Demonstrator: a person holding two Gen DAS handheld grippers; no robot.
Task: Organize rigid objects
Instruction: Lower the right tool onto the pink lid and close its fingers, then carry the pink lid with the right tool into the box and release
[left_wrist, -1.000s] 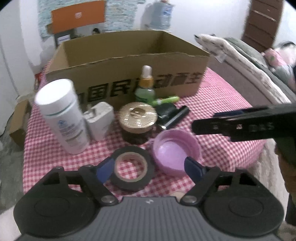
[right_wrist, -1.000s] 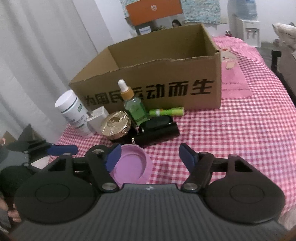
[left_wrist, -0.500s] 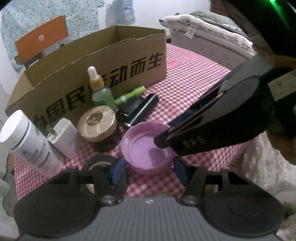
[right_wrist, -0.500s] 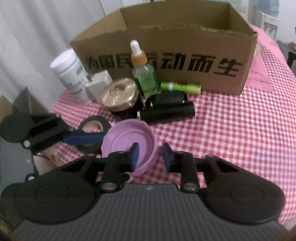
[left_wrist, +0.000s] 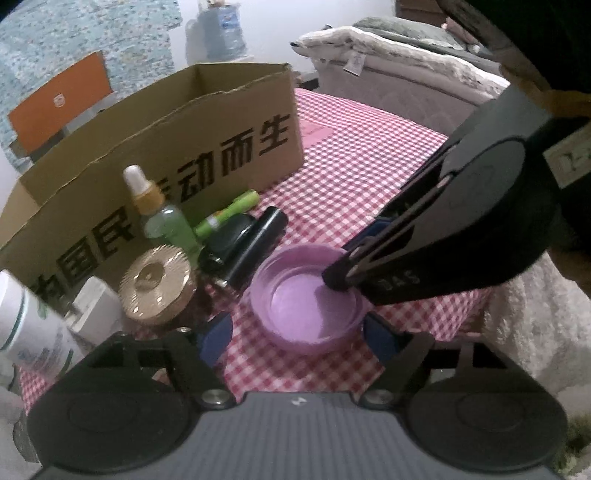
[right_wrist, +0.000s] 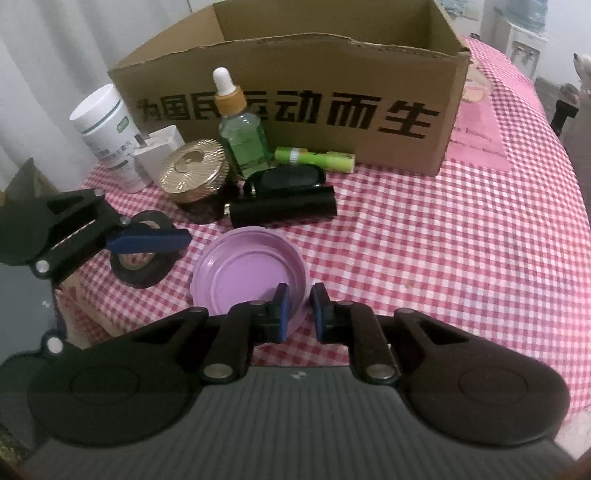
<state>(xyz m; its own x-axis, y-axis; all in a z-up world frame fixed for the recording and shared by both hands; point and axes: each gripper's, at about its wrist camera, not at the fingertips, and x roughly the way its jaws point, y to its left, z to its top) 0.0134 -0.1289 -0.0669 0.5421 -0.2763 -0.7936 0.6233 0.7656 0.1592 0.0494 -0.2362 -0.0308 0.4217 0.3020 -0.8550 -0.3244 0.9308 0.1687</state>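
Right tongs (right_wrist: 298, 308) pinch the purple lid's (right_wrist: 243, 277) rim.

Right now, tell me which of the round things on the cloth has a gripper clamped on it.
The purple lid: the right gripper pinches its near rim. The tape roll and gold jar lie ungripped.

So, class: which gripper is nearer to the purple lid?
Right. The right gripper is shut on the near rim of the purple lid. The left gripper stands open, one finger on each side of the lid, pads not touching it.
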